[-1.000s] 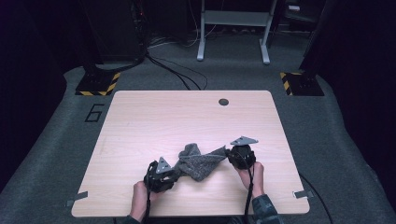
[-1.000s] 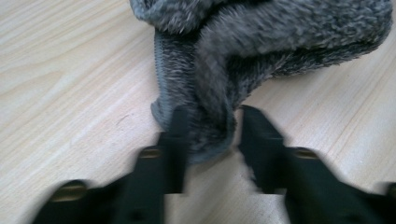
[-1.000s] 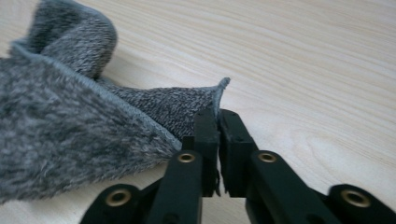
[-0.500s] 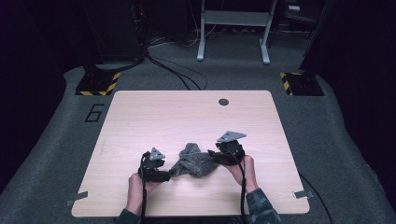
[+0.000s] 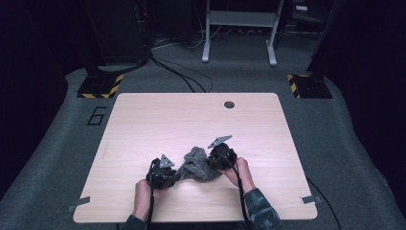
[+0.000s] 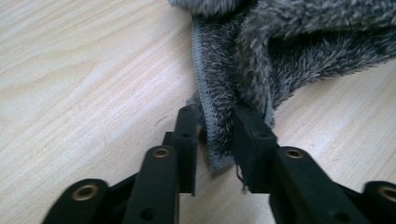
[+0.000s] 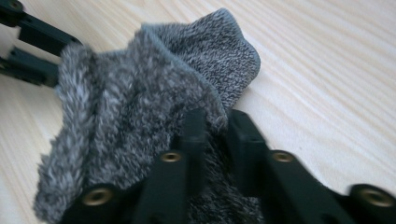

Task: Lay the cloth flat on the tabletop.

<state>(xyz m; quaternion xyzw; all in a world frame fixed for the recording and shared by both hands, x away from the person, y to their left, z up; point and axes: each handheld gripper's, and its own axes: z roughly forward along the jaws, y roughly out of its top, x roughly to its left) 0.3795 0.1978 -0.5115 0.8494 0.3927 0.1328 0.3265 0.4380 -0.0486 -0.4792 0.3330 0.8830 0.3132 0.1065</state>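
Cloth: our fuzzy grey knitted cloth (image 5: 197, 165) lies bunched on the pale wooden table (image 5: 143, 120), near its front edge.
Left gripper (image 6: 215, 133): we clamp its stitched hem.
Right gripper (image 7: 215, 123): we pinch its opposite edge.

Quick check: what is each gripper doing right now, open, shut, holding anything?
Left gripper: shut on the hemmed edge of the grey fleece cloth.
Right gripper: shut on another edge of the same cloth.

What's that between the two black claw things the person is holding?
A bunched grey fleecy cloth lies on the table between the left gripper and right gripper, as the high view shows. Each gripper view shows its jaws pinching an edge of it.
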